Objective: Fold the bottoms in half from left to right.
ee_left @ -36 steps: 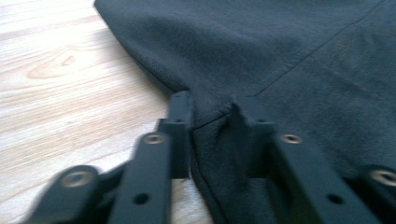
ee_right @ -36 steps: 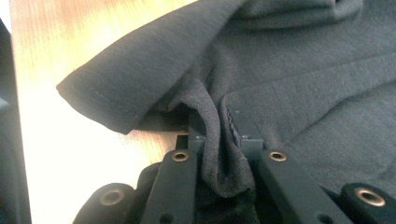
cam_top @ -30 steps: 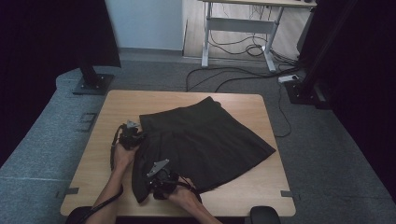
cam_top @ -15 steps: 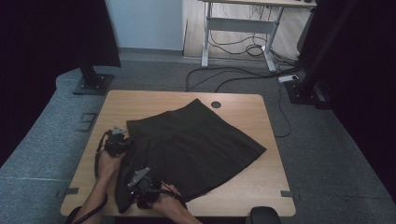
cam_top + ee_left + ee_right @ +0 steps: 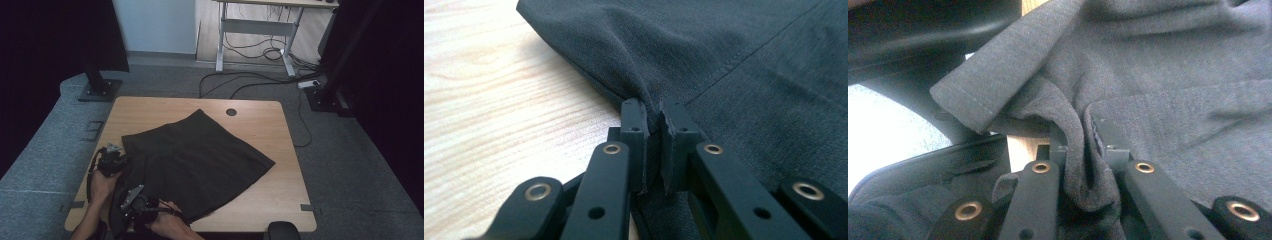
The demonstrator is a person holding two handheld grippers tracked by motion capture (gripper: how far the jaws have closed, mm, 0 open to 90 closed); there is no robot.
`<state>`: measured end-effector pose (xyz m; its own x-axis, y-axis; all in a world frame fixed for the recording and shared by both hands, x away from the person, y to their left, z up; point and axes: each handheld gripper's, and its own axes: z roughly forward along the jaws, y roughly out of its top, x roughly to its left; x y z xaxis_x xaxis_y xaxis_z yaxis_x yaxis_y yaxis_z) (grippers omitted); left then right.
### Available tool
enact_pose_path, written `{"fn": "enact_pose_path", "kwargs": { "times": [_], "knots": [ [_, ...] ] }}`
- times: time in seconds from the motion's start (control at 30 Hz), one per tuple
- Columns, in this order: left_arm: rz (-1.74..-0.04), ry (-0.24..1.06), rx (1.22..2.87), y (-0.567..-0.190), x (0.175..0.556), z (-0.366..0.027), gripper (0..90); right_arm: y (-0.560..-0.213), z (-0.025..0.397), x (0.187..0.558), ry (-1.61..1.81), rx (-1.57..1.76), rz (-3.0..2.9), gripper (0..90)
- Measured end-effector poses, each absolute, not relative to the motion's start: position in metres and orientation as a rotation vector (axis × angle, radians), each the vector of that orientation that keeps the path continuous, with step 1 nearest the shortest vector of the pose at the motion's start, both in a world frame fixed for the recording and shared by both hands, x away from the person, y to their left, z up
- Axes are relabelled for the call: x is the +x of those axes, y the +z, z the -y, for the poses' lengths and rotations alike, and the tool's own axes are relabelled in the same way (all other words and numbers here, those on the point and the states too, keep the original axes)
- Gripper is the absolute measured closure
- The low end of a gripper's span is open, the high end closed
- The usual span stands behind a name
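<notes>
On the pale wooden desk (image 5: pixel 280 150) lies a dark skirt (image 5: pixel 200 155), spread toward the near left corner. Grey carpet (image 5: pixel 350 165) surrounds it (cables (image 5: pixel 250 82) trail behind, by a second desk (image 5: pixel 260 25)). Left claw (image 5: pixel 111 161) pinches the skirt's edge; right claw (image 5: pixel 137 200) is clamped on its cloth at the desk's near edge.

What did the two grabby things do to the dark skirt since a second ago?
Both grippers dragged the skirt toward the person and to the left side of the table, so its near corner now hangs off the front edge. The left gripper and right gripper moved the same way, each staying pinched shut on the cloth. The skirt stayed spread flat, and nothing was let go.
</notes>
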<state>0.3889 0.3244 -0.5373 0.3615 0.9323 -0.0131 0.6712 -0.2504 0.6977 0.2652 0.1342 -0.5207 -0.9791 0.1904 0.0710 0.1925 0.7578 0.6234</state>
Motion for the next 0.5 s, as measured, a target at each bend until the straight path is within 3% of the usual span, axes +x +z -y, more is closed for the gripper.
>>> {"fn": "enact_pose_path", "kwargs": {
  "times": [0.23, 0.5],
  "knots": [
    [-1.404, 0.523, 1.941, -0.522, 0.392, -0.330, 83.1, -0.492, -0.115, 0.267, -1.147, -0.323, 2.944, 81.7],
    [-1.330, 0.551, 1.876, -0.476, 0.402, -0.315, 83.7, -0.466, -0.076, 0.276, -1.247, -0.374, 2.949, 81.8]
  ]
}}
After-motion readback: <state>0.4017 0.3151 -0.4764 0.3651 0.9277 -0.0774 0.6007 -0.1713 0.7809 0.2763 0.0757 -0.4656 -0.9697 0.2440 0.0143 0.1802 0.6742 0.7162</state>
